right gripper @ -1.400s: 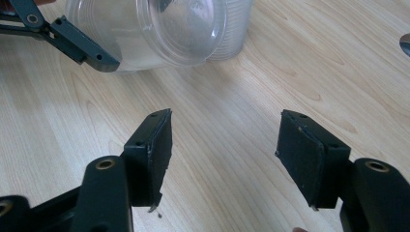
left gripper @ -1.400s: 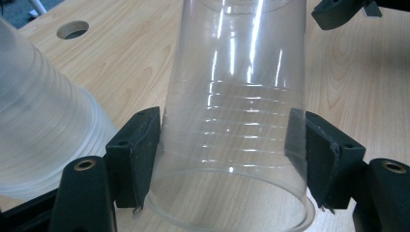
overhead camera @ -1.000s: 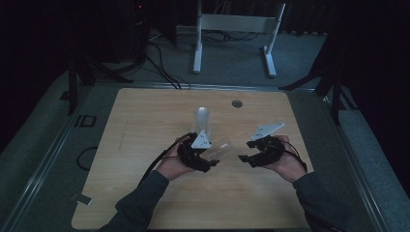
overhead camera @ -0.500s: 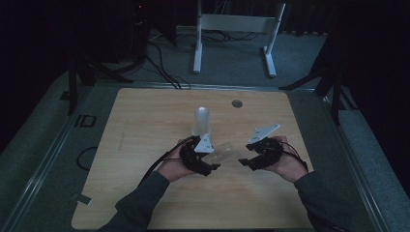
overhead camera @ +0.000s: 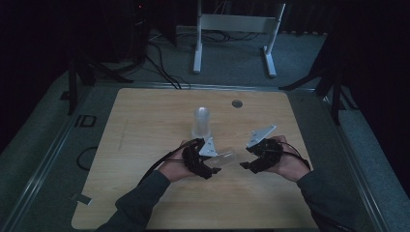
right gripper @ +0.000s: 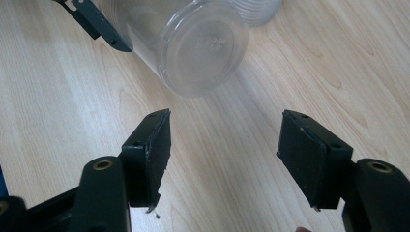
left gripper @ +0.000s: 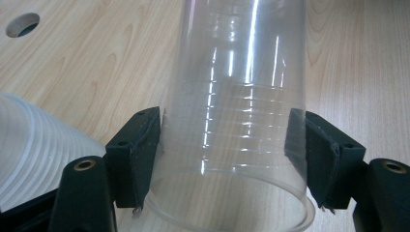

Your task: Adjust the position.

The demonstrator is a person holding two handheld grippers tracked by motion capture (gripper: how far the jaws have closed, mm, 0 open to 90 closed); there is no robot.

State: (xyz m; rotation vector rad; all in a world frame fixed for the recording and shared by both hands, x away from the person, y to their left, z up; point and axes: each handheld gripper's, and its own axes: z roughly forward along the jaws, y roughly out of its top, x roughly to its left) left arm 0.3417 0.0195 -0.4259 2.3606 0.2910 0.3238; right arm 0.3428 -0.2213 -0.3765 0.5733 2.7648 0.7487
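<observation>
My left gripper (overhead camera: 216, 166) is shut on a clear plastic cup (overhead camera: 226, 157), which it holds on its side above the table. In the left gripper view both pads press the cup (left gripper: 237, 121) near its rim. My right gripper (overhead camera: 245, 165) faces it from the right, open and empty. In the right gripper view the cup's base (right gripper: 203, 46) points at me just beyond the open jaws (right gripper: 225, 140). A tall stack of clear cups (overhead camera: 201, 122) stands upright on the table behind the left hand.
The wooden table (overhead camera: 145, 125) has a round cable hole (overhead camera: 236, 103) near its far edge. A white metal stand (overhead camera: 234, 24) and cables lie on the floor beyond. Black cables trail from both grippers.
The left gripper has carried the single cup right and down, away from the stack, toward the right gripper. The right gripper has shifted slightly toward it.
</observation>
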